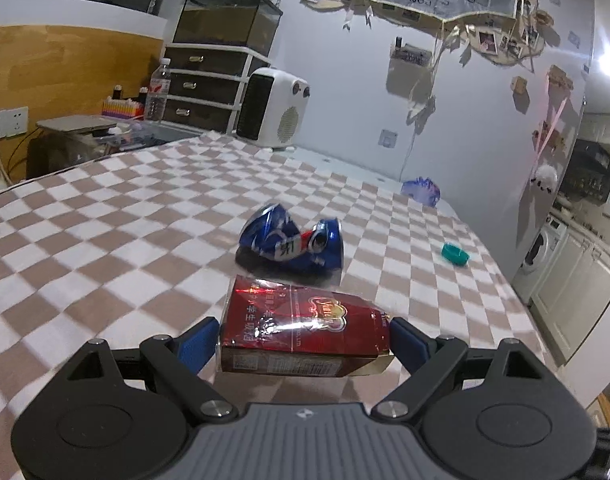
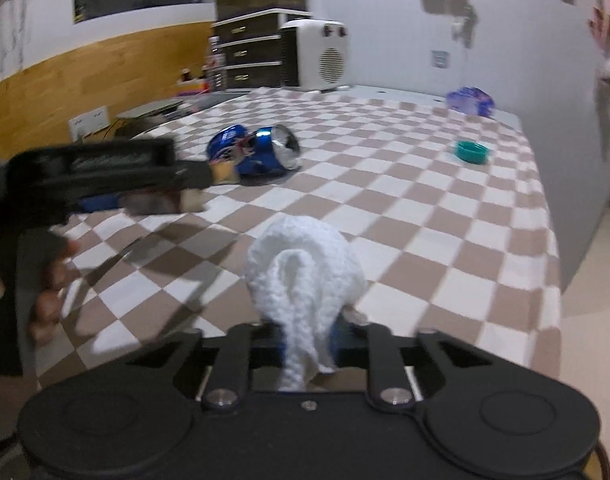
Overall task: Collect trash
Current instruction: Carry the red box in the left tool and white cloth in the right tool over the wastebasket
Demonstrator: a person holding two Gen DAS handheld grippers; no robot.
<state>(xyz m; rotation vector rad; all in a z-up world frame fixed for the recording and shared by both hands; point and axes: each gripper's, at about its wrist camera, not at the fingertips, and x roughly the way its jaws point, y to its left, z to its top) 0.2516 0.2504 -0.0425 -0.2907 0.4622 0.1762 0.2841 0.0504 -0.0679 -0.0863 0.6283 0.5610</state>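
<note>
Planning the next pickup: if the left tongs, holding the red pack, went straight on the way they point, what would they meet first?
Probably the crushed blue can, lying just beyond the red pack held in the left tongs; depth is unclear.

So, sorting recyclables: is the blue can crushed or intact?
Crushed. The blue can lies on its side on the checkered cloth, its middle caved in and bent.

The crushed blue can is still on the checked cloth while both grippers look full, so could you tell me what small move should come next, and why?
Probably carry both loads off to wherever the trash goes; no bin shows here. The left gripper is clamped on the red cigarette pack and the right gripper on the white tissue wad, so neither can take the crushed blue can yet.
</note>
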